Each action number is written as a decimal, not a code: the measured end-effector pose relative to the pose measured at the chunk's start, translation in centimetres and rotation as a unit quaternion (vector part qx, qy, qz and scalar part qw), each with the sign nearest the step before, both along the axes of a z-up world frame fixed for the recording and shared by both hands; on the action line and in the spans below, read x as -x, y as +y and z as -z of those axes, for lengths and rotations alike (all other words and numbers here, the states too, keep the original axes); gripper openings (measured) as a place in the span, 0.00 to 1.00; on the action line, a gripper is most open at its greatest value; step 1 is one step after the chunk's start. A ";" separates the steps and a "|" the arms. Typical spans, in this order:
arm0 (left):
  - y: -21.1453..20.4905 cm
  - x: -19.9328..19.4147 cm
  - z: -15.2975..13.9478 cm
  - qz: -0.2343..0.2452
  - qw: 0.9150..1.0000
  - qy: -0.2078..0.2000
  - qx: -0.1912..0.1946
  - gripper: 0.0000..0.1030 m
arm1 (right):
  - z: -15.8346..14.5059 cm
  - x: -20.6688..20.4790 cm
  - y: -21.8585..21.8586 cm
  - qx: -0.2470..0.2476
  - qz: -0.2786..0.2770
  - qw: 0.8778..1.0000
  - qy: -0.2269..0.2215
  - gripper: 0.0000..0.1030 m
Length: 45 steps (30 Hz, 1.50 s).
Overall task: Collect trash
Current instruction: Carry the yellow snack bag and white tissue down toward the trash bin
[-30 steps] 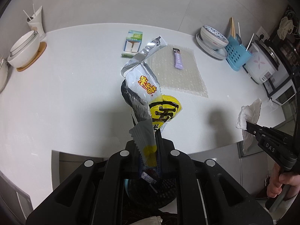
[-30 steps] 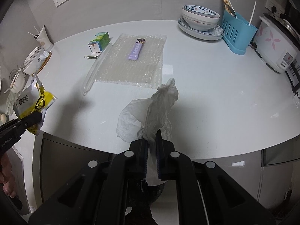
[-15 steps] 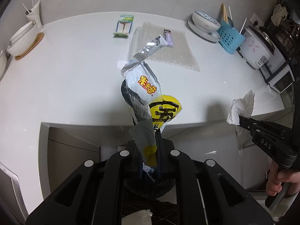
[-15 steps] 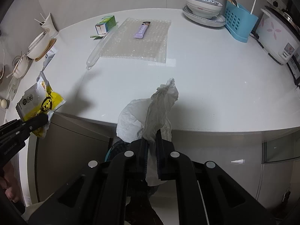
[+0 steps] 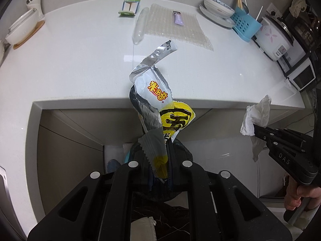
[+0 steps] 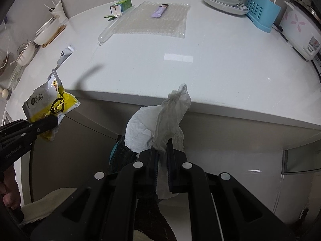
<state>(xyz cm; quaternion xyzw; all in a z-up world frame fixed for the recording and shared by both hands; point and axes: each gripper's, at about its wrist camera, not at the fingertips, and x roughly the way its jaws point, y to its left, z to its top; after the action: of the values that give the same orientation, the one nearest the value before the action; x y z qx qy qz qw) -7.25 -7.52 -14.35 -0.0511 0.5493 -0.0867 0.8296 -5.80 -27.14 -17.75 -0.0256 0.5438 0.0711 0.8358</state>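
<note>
My left gripper [image 5: 158,150] is shut on a white and yellow snack wrapper [image 5: 160,102] with a torn silver strip curling up from it. Seen from the right wrist, that snack wrapper [image 6: 50,102] hangs at the far left in the left gripper [image 6: 50,122]. My right gripper [image 6: 162,150] is shut on a crumpled white tissue [image 6: 158,120]; the left wrist view shows the same tissue [image 5: 256,116] at the right. Both grippers hang off the counter's front edge, pointing steeply down. A dark trash bin [image 5: 180,152] shows below, mostly hidden behind the fingers.
On the white counter [image 6: 200,60] lie a bubble-wrap sheet [image 6: 152,22] with a purple sachet [image 6: 159,11], a clear plastic tube [image 6: 108,32] and a green carton [image 6: 120,5]. Bowls, a blue utensil rack [image 6: 262,10] and a rice cooker [image 6: 299,30] stand at the back right.
Both grippers have drawn back from over the counter and sunk below its front edge, still holding the wrapper and the tissue. The cabinet front and bin now show beneath them.
</note>
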 end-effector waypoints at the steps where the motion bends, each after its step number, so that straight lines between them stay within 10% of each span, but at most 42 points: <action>1: -0.1 0.2 0.4 0.001 1.000 0.003 -0.002 0.09 | 0.3 0.2 0.0 -0.001 0.000 1.000 0.002 0.06; 45: -3.2 1.9 15.3 0.039 0.994 0.093 -0.034 0.10 | 11.5 2.5 0.1 -0.004 0.009 0.997 0.079 0.06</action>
<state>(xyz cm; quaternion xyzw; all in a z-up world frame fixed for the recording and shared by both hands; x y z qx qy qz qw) -9.15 -10.75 -29.68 -0.0095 0.6286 -0.0948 0.7719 -8.27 -27.02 -29.23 -0.0117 0.6082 0.0673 0.7908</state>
